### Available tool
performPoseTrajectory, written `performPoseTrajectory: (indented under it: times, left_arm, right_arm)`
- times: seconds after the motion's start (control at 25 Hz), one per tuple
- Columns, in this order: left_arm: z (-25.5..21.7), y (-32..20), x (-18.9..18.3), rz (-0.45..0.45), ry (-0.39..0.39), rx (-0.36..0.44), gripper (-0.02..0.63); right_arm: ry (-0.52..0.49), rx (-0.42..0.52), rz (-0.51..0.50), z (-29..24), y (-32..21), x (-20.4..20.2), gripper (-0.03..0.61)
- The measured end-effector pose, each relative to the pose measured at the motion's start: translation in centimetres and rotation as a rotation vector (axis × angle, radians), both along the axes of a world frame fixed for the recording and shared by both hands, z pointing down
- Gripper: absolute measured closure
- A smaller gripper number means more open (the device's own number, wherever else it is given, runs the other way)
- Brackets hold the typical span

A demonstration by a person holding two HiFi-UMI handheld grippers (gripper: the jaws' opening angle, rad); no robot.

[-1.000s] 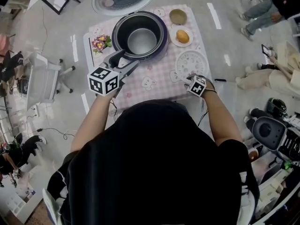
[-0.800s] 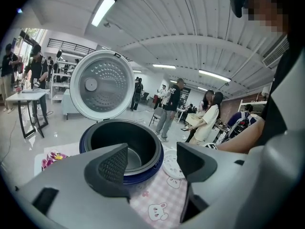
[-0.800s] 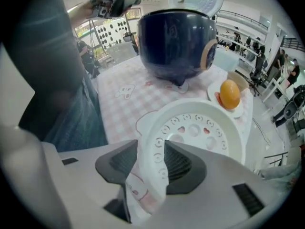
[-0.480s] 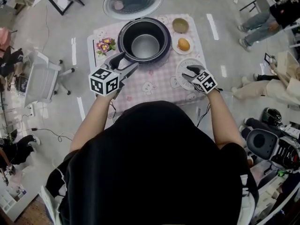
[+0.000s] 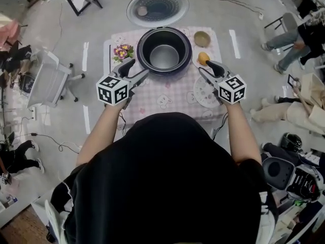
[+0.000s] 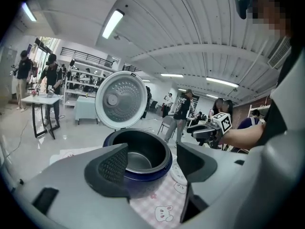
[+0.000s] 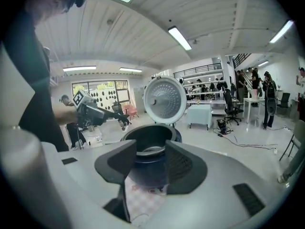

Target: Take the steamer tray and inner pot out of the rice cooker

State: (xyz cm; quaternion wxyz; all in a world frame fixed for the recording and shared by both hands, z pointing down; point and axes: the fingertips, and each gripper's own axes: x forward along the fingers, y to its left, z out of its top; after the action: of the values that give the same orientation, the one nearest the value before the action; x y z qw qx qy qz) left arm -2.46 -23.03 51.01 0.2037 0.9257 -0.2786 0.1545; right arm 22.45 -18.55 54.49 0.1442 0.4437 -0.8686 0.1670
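Observation:
The dark blue rice cooker stands at the far middle of the table, its lid swung up and open behind it. The metal inner pot sits inside it. A white perforated steamer tray lies flat on the cloth to the right, partly under my right gripper. My left gripper hovers open at the cooker's near left. My right gripper hovers open at its near right. Both point at the cooker, and neither has anything between its jaws.
A pink checked cloth covers the small table. A bowl and a plate with an orange item sit at the far right, a flower pot at the far left. A white chair stands left of the table, and people stand around the room.
My right gripper has lifted off the steamer tray at the table's near right and swung up toward the cooker. The left gripper has edged a little toward the cooker.

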Motion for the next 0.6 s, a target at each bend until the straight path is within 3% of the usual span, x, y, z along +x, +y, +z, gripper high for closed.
performPoseTrajectory:
  times: [0.28, 0.44, 0.6]
  left_arm:
    - [-0.3, -0.3, -2.4, -0.073, 0.008, -0.004, 0.284]
    - [0.2, -0.5, -2.9, -0.089, 0.016, -0.015, 0.284]
    - [0.7, -0.9, -2.9, -0.091, 0.008, -0.024, 0.285]
  right_arm:
    - [-0.180, 0.064, 0.074, -4.8, -1.2, 1.1, 0.387]
    - [-0.285, 0.054, 0.130, -5.7, -2.0, 2.2, 0.388]
    - [-0.316, 0.024, 0.133, -5.1, -2.5, 2.0, 0.390]
